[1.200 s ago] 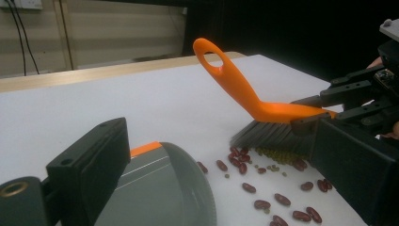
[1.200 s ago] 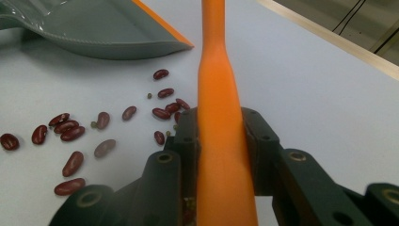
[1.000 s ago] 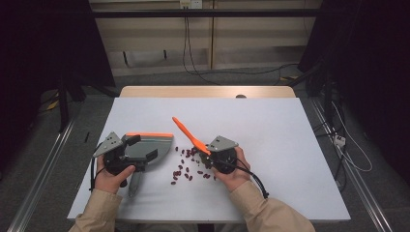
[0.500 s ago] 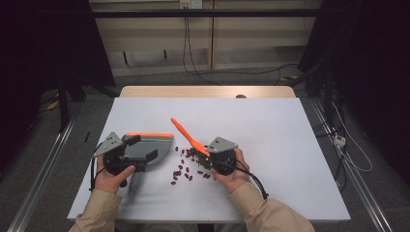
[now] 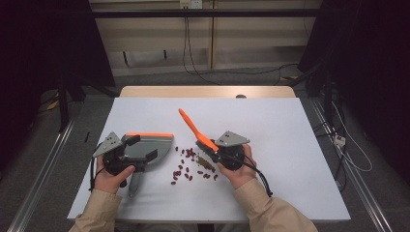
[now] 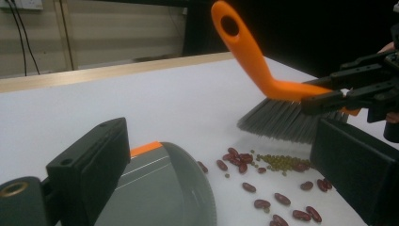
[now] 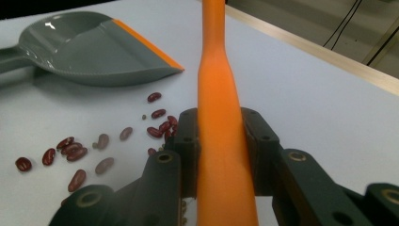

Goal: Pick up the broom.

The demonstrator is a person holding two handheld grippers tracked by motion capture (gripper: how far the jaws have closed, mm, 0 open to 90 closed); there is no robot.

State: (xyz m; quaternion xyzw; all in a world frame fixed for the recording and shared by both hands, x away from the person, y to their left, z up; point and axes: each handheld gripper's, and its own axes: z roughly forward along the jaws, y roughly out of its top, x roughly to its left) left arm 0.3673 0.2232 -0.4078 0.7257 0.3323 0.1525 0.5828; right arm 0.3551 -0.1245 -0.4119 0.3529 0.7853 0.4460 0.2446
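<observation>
Right gripper clamped tight on the orange brush, left gripper pinching the dustpan flat on the table, so best sweep low, short strokes, nudging beans toward the pan's lip without flicking.

No text, label, brand, number or sign can be read on the brush, the dustpan, the claws or the surface.
</observation>
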